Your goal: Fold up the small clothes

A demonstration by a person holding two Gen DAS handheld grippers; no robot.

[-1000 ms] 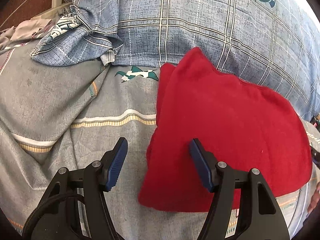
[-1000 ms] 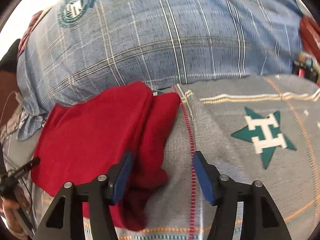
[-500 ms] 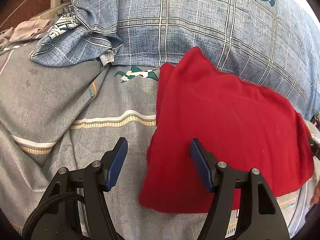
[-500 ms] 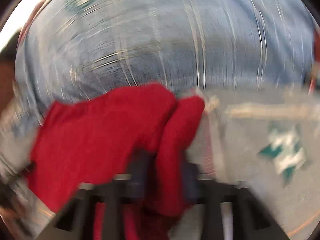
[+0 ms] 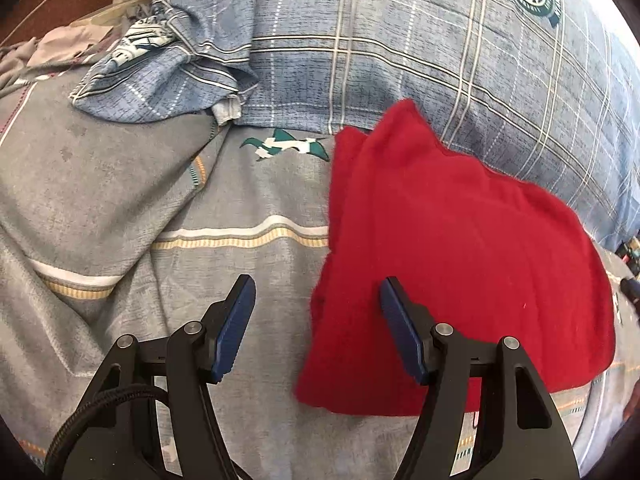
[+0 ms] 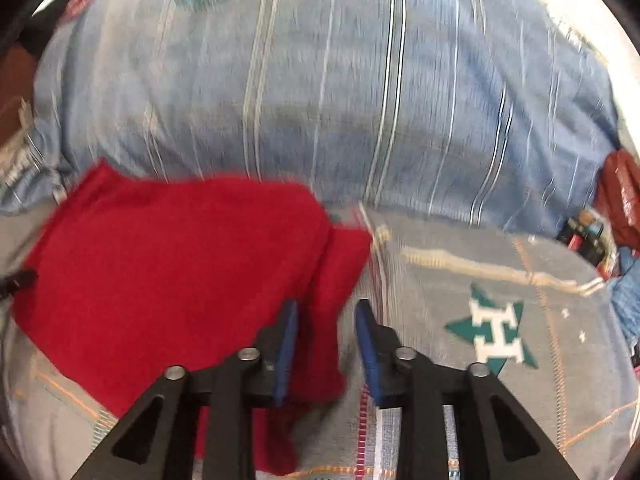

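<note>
On grey bedspread [image 5: 248, 208] | red cloth [image 5: 448, 248] folded, edges uneven | left tongs [image 5: 314, 334] released | right tongs [image 6: 326, 354] grasping cloth's edge

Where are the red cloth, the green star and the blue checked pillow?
Red cloth [image 5: 460, 264]: left wrist view, middle of its top layer.
Green star [image 6: 494, 330]: right wrist view, on its white H.
Pillow [image 5: 400, 48]: left wrist view, its checked front.

Your left black plastic two-finger gripper [image 5: 314, 328]: ribbed blue pads [image 5: 234, 330], silver pivot screws, braided black cable lower left. Your right black matching gripper [image 6: 326, 354]: same blue pads, silver screws.
</note>
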